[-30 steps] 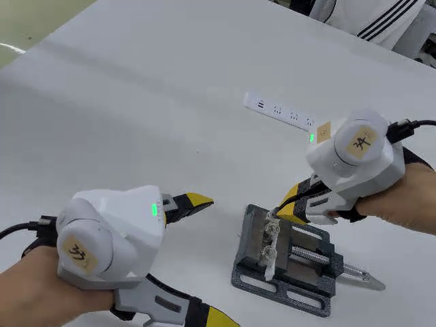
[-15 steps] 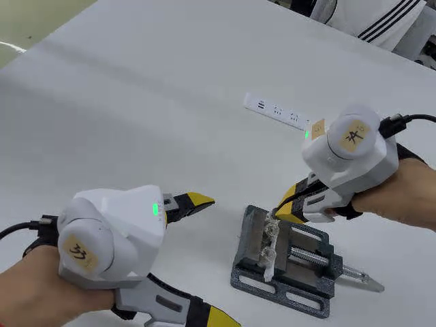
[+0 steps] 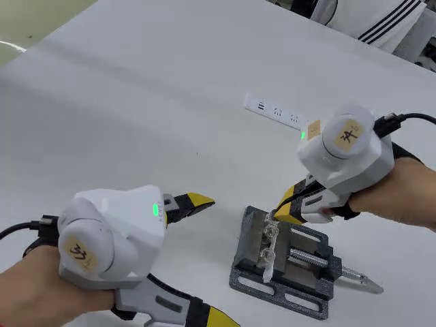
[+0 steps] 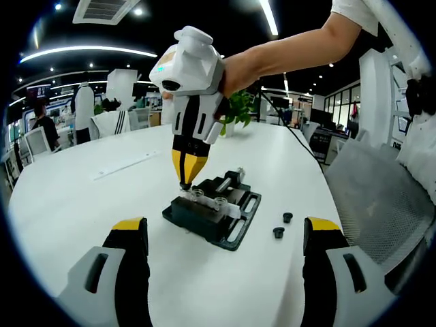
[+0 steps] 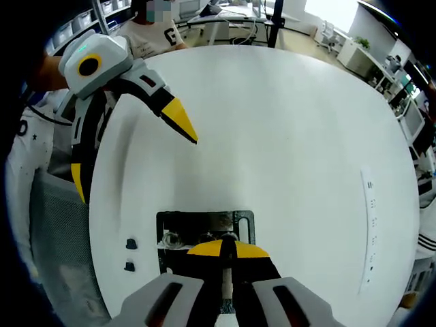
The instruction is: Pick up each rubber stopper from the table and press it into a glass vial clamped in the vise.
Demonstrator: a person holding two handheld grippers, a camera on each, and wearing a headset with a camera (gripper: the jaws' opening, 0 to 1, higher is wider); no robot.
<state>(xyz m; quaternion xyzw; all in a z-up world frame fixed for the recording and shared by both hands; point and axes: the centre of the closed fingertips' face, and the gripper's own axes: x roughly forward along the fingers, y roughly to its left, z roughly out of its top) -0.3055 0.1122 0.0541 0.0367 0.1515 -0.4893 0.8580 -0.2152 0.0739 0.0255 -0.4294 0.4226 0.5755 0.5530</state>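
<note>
The left gripper (image 3: 210,260) is carrying a tan sticker (image 3: 80,253) on its rear cap, handwritten "33". The right gripper (image 3: 278,212) is carrying a second sticker (image 3: 347,135); its handwritten mark is proving illegible.

the vise (image 3: 283,269) sits on the bench (image 3: 170,102), two vials (image 3: 268,256) in it, the right gripper (image 3: 276,214) over the far one. two stoppers (image 4: 287,217) lie beside it, a power strip (image 3: 279,111) behind.

White table (image 3: 136,82) in an office under ceiling strip lights (image 4: 270,17).

White left tool (image 3: 214,259), right tool (image 3: 276,214), yellow-tipped black jaws, green lights (image 3: 154,209), black cables (image 3: 409,121)
</note>
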